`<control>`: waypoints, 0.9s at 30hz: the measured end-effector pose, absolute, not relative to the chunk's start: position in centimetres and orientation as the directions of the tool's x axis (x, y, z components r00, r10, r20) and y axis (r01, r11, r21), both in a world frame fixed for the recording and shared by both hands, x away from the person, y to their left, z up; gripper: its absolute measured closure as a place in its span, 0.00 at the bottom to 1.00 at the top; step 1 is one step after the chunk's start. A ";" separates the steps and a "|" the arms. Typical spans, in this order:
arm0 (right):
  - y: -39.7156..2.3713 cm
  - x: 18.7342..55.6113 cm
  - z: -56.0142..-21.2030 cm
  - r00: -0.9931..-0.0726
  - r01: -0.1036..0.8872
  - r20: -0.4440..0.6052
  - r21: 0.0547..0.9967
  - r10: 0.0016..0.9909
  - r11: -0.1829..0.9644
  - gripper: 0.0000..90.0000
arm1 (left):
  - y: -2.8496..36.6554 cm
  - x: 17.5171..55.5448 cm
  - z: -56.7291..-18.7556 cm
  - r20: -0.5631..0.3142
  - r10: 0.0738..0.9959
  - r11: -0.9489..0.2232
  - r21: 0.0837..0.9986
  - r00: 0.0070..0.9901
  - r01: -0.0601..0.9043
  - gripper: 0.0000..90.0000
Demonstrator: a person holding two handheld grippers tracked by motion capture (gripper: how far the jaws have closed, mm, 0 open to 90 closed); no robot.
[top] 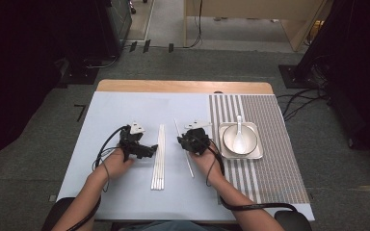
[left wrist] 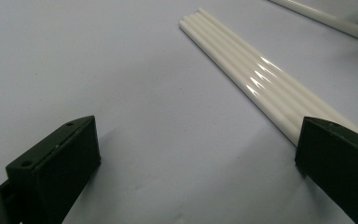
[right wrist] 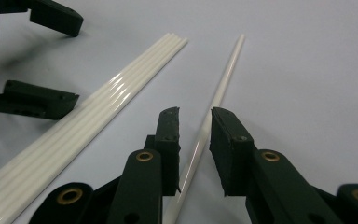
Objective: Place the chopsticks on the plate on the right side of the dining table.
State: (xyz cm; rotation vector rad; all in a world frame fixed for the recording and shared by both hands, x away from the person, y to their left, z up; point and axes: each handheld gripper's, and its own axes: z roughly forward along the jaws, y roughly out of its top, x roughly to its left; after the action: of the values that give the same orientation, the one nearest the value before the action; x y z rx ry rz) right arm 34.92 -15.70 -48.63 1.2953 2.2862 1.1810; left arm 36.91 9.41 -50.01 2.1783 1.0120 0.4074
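the pale blue table cover (top: 125, 110) spreads across most of the wooden table (top: 183, 86), and everything else is best placed from the bundle of white chopsticks (top: 158, 156) lying near its middle, set side by side in a flat row that runs away from the person. to the right of that bundle, past the right hand, a grey striped placemat (top: 274, 144) covers the table's right part. on the mat sits a square white plate (top: 224, 147), with a white bowl (top: 250, 137) on it and a white spoon (top: 239, 137) resting in the bowl.

the left gripper (top: 137, 147) sits just left of the bundle, held low over the cover. in the left gripper view its jaws stand wide apart with bare cover between them, and one jaw tip overlaps the near end of the bundle (left wrist: 256, 79); whether it touches cannot be told.

the right gripper (top: 192, 139) is just right of the bundle. a single white chopstick (top: 185, 151) lies apart from the bundle, roughly along it, slightly slanted. in the right gripper view this single stick (right wrist: 214, 107) runs up between the two jaws, which stand narrowly parted; a gap shows on each side, so the pads are not pressing it. the bundle (right wrist: 98, 107) lies to the left there, with the other gripper's jaws (right wrist: 37, 60) beyond it.
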 end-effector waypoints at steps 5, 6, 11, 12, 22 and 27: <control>-16.3 32.8 -48.6 -0.543 0.595 0.164 0.767 0.823 0.240 0.82 | 9.4 36.9 -50.0 -0.006 0.763 -0.458 0.702 0.647 0.546 0.00; -16.3 32.8 -48.6 -0.543 0.595 0.164 0.767 0.823 0.240 0.82 | 9.4 36.9 -50.0 -0.006 0.763 -0.458 0.702 0.647 0.546 0.00; -16.4 31.6 -48.9 -0.537 0.597 0.152 0.763 0.830 0.247 0.82 | 9.4 36.9 -50.0 -0.006 0.763 -0.457 0.702 0.647 0.546 0.00; -16.5 31.3 -48.9 -0.533 0.599 0.153 0.763 0.832 0.243 0.81 | 9.4 36.9 -50.0 -0.006 0.763 -0.457 0.702 0.647 0.546 0.00; -16.6 29.8 -49.8 -0.514 0.616 0.152 0.750 0.844 0.240 0.80 | 9.4 36.9 -50.0 -0.007 0.763 -0.456 0.703 0.646 0.546 0.00; -16.1 29.8 -49.9 -0.525 0.590 0.098 0.758 0.845 0.279 0.84 | 9.4 36.9 -50.0 -0.007 0.763 -0.457 0.702 0.646 0.546 0.00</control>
State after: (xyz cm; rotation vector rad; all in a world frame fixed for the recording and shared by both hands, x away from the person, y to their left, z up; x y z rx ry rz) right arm 29.81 -16.14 -49.89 1.3068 2.2298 1.1048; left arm 36.91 9.40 -50.01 2.1775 1.0126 0.4071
